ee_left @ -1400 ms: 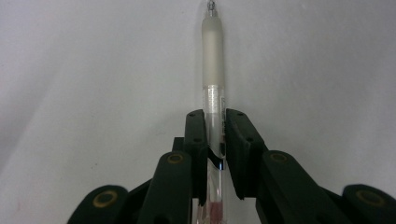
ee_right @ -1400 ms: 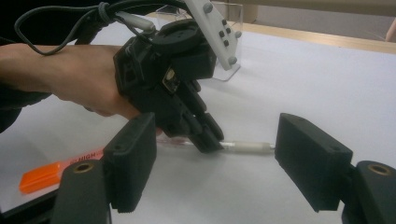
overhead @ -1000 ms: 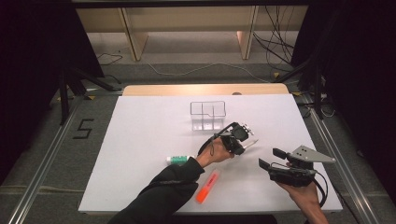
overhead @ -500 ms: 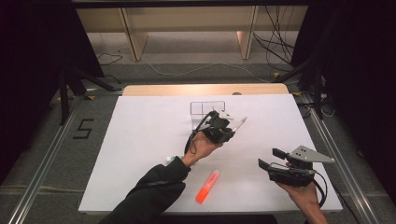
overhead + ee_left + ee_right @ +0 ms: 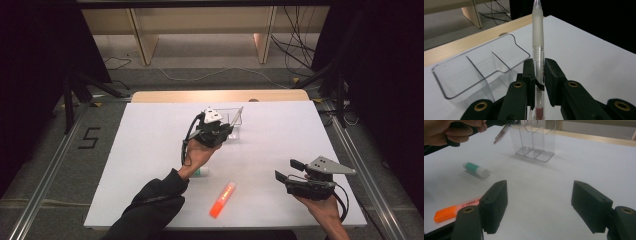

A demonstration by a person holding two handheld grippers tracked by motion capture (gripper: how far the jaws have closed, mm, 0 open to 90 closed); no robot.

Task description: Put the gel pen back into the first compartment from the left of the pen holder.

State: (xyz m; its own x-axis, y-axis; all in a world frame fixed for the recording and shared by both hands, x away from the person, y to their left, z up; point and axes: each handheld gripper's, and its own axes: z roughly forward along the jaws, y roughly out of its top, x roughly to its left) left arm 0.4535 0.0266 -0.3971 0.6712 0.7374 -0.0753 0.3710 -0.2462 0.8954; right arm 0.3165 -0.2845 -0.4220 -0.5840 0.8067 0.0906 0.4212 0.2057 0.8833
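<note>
The left hand-held gripper (image 5: 539,82) clamps a clear pen (image 5: 538,47) around its lower barrel, at the centre of the high view, just beside the clear divided organizer (image 5: 477,72). The likely trouble: the long pen could catch a thin rim or divider and tip the light organizer, or swivel between the jaws. The right hand-held gripper (image 5: 541,208) waits with jaws wide apart at lower right. An orange highlighter (image 5: 223,199) and glue stick (image 5: 476,169) lie lower centre on the worktop (image 5: 150,150), clear of the path.

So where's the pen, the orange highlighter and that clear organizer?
pen (image 5: 538,37): left gripper view, white grip section.
orange highlighter (image 5: 223,199): high view, mid-body.
clear organizer (image 5: 533,138): right gripper view, front wall.
</note>
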